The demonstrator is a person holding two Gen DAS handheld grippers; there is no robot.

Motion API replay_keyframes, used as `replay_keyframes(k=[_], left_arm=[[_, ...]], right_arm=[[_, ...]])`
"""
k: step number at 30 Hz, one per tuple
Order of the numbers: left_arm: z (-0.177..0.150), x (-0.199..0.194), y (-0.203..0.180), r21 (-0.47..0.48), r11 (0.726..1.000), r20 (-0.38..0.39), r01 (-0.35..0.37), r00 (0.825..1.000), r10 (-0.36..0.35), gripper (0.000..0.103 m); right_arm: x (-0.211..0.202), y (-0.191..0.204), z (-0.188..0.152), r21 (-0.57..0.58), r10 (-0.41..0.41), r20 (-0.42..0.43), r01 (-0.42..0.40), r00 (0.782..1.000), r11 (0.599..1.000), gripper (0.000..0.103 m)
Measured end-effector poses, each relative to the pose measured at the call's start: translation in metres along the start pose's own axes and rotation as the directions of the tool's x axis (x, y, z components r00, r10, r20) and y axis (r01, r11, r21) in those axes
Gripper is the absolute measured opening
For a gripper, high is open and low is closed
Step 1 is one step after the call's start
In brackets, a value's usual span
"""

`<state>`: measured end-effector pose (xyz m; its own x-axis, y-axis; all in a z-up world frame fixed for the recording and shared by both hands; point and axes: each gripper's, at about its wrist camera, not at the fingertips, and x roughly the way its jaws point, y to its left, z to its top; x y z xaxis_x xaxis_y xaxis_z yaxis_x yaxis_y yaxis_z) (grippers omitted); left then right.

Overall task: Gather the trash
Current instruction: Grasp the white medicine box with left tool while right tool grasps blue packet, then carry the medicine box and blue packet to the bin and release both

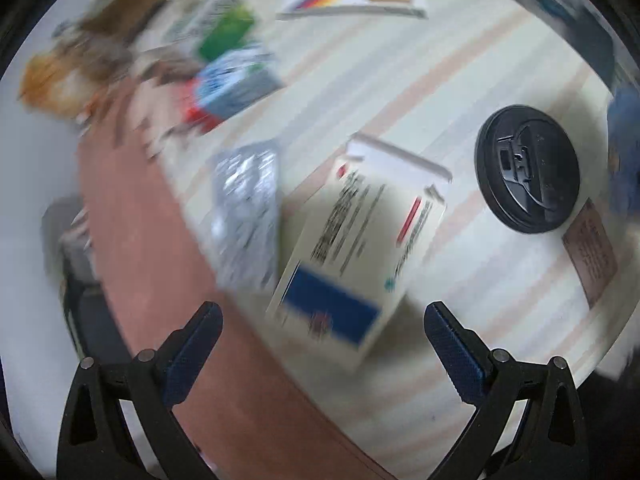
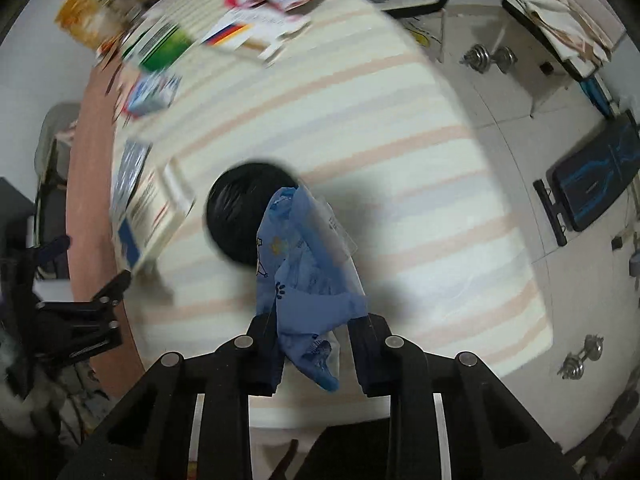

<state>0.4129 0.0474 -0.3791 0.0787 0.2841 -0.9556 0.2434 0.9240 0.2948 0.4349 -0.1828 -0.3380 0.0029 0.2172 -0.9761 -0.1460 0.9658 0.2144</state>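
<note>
Our right claw (image 2: 316, 350) holds the blue wrapper (image 2: 308, 272), jaws drawn in narrow on its crumpled lower end, most of the wrapper hanging free over the black lid (image 2: 240, 216). The grip looks thin to us: a quick swing could let the wrapper slip out, or its loose end could drag on the lid.

Our left claw (image 1: 322, 334) stands wide and empty above the white box (image 1: 360, 240), which lies near the table edge beside a foil packet (image 1: 248, 208). A careless closing there could nudge the box off the table.

The table wears a striped cloth (image 2: 360, 120), with bare brown wood (image 1: 132, 216) at one edge. More cartons and packets sit at the far side, blurred. On the tiled floor (image 2: 500, 112) beyond lie dumbbells (image 2: 488, 58) and a bench (image 2: 592, 176).
</note>
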Motion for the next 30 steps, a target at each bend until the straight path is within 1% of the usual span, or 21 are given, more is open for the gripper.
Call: replay_keyframes(k=[2, 5, 7, 8, 9, 11, 12, 13, 14, 15, 16, 19, 20, 21, 22, 24, 25, 26, 27, 28, 30], left_arm=[[0.015, 0.014, 0.001, 0.037, 0.999, -0.026, 0.038, 0.999, -0.037, 0.103], [0.022, 0.028, 0.002, 0.05, 0.993, -0.053, 0.107, 0.993, -0.104, 0.102], [0.024, 0.033, 0.002, 0.043, 0.989, -0.054, 0.14, 0.989, -0.138, 0.096], [0.022, 0.033, 0.002, 0.045, 0.986, -0.053, 0.161, 0.986, -0.158, 0.089], [0.02, 0.031, 0.003, 0.039, 0.979, -0.052, 0.2, 0.979, -0.198, 0.082], [0.017, 0.032, 0.007, 0.0, 0.982, -0.048, 0.187, 0.981, -0.187, 0.081], [0.012, 0.033, 0.009, -0.052, 0.979, -0.055, 0.196, 0.978, -0.199, 0.081], [0.006, 0.034, 0.012, -0.13, 0.968, -0.06, 0.214, 0.973, -0.223, 0.08], [0.0, 0.036, 0.018, -0.211, 0.951, -0.064, 0.227, 0.967, -0.245, 0.08], [-0.005, 0.038, 0.023, -0.297, 0.923, -0.073, 0.244, 0.958, -0.277, 0.08], [-0.019, 0.038, 0.026, -0.424, 0.863, -0.074, 0.274, 0.939, -0.335, 0.08], [-0.053, 0.04, 0.027, -0.638, 0.696, -0.04, 0.33, 0.888, -0.458, 0.081], [-0.063, 0.039, 0.023, -0.673, 0.656, -0.02, 0.34, 0.879, -0.476, 0.081], [-0.069, 0.036, 0.019, -0.684, 0.643, -0.001, 0.344, 0.882, -0.472, 0.081], [-0.072, 0.035, 0.016, -0.683, 0.647, 0.005, 0.339, 0.888, -0.46, 0.082], [-0.073, 0.034, 0.005, -0.646, 0.695, -0.001, 0.316, 0.91, -0.415, 0.082], [-0.073, 0.035, -0.002, -0.622, 0.729, -0.015, 0.287, 0.926, -0.378, 0.082], [-0.072, 0.034, -0.009, -0.604, 0.752, -0.026, 0.262, 0.937, -0.348, 0.083], [-0.073, 0.034, -0.013, -0.592, 0.768, -0.025, 0.246, 0.946, -0.323, 0.082], [-0.076, 0.031, -0.015, -0.592, 0.768, -0.008, 0.246, 0.951, -0.31, 0.081], [-0.078, 0.028, -0.016, -0.59, 0.768, 0.004, 0.248, 0.952, -0.305, 0.078]], right_arm=[[0.004, -0.018, 0.015, 0.036, 0.0, -0.014, 0.001, 1.0, 0.999, 0.029], [0.016, -0.036, 0.033, 0.091, 0.013, -0.043, -0.009, 0.999, 0.996, 0.029], [0.021, -0.046, 0.04, 0.114, 0.027, -0.056, -0.021, 0.998, 0.993, 0.029], [0.024, -0.048, 0.042, 0.122, 0.031, -0.059, -0.024, 0.998, 0.992, 0.029], [0.024, -0.052, 0.043, 0.124, 0.038, -0.061, -0.03, 0.997, 0.992, 0.029], [0.026, -0.051, 0.046, 0.126, 0.053, -0.067, -0.044, 0.996, 0.991, 0.029], [0.026, -0.05, 0.047, 0.124, 0.057, -0.068, -0.048, 0.996, 0.991, 0.029], [0.026, -0.047, 0.047, 0.119, 0.064, -0.071, -0.055, 0.995, 0.991, 0.029], [0.026, -0.045, 0.045, 0.115, 0.074, -0.076, -0.065, 0.994, 0.991, 0.029], [0.028, -0.042, 0.043, 0.109, 0.08, -0.081, -0.07, 0.994, 0.992, 0.029], [0.028, -0.04, 0.039, 0.104, 0.091, -0.092, -0.081, 0.992, 0.991, 0.029], [0.033, -0.039, 0.02, 0.098, 0.115, -0.136, -0.103, 0.984, 0.99, 0.029], [0.036, -0.039, 0.014, 0.096, 0.124, -0.151, -0.11, 0.981, 0.989, 0.029], [0.038, -0.038, 0.01, 0.094, 0.13, -0.159, -0.116, 0.979, 0.989, 0.029], [0.041, -0.038, 0.005, 0.092, 0.132, -0.168, -0.117, 0.977, 0.989, 0.029], [0.046, -0.04, 0.0, 0.091, 0.13, -0.174, -0.116, 0.976, 0.989, 0.03], [0.048, -0.04, 0.0, 0.09, 0.111, -0.179, -0.096, 0.978, 0.991, 0.039], [0.049, -0.041, 0.0, 0.09, 0.098, -0.178, -0.083, 0.979, 0.992, 0.046], [0.048, -0.041, 0.001, 0.089, 0.103, -0.177, -0.088, 0.979, 0.992, 0.052], [0.047, -0.04, 0.002, 0.08, 0.091, -0.175, -0.078, 0.98, 0.994, 0.055], [0.045, -0.036, 0.004, 0.055, 0.063, -0.156, -0.055, 0.986, 0.997, 0.055]])
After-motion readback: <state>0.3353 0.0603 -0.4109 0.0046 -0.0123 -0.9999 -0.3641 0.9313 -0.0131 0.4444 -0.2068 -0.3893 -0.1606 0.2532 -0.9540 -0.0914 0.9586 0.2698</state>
